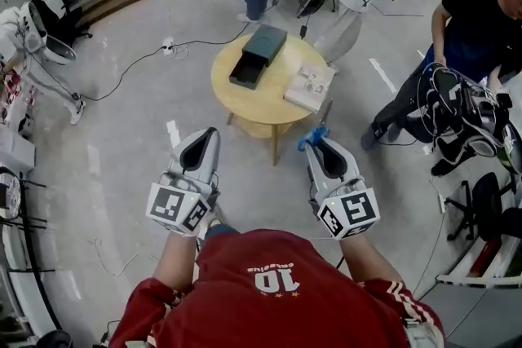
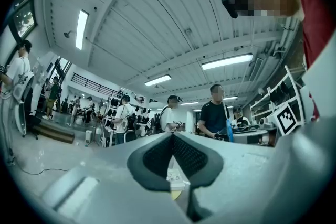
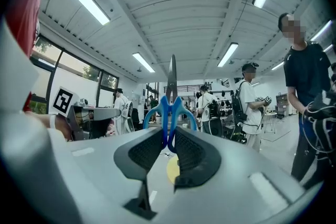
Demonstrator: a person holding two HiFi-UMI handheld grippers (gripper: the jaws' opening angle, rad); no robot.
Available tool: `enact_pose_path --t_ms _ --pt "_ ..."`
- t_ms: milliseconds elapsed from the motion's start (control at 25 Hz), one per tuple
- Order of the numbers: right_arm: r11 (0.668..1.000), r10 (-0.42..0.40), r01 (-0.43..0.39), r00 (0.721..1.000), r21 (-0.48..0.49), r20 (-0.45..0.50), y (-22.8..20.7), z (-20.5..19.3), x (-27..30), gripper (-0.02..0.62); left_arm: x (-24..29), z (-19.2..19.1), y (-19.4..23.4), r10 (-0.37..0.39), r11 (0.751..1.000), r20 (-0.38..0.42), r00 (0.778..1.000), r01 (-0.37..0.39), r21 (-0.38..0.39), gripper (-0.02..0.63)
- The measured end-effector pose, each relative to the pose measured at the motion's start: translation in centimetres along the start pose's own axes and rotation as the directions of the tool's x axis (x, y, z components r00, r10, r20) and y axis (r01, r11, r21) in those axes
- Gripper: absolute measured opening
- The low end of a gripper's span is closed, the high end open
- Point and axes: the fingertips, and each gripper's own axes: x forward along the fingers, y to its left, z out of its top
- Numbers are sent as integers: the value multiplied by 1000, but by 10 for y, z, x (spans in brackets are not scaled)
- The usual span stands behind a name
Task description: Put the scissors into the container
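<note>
The round worktop (image 1: 245, 98) stands ahead of the person, well apart from both grippers. The dark container (image 1: 261, 53) lies on its far left part, with a booklet (image 1: 310, 87) beside it.

The right gripper (image 1: 320, 144) has its fingers (image 3: 191, 152) clamped on the blue handles of the scissors (image 3: 171, 107). The left gripper (image 1: 208, 134) has its fingers (image 2: 157, 157) closed together with nothing between them.

The scissors' long axis runs on from the fingers, blade forward toward the worktop. The container lies ahead and a little left of the blade tip, so I judge the carry goes forward and leftward.

Only the head view shows the container. The right gripper view shows the grip on the handles, but of the worktop only a yellow patch between the fingers.
</note>
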Motion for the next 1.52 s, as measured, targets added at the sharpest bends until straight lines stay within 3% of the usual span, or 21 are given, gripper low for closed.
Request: enact_pose_path --t_ms 320,560,1080,1520 --pt "999 27 -27 1000 33 -12 4 1 29 75 4 3 16 1 1000 -34 999 -1 0 2" --pt "999 30 -29 999 44 -21 -6 0 72 75 39 -5 46 -10 1000 -51 999 9 -17 2" --pt "1000 -4 5 999 23 -44 -35 7 218 75 155 -4 154 -117 993 -64 991 115 -33 2" --pt "997 -69 71 995 23 -74 -53 -2 304 75 222 -8 221 -216 976 -58 975 214 -36 2"
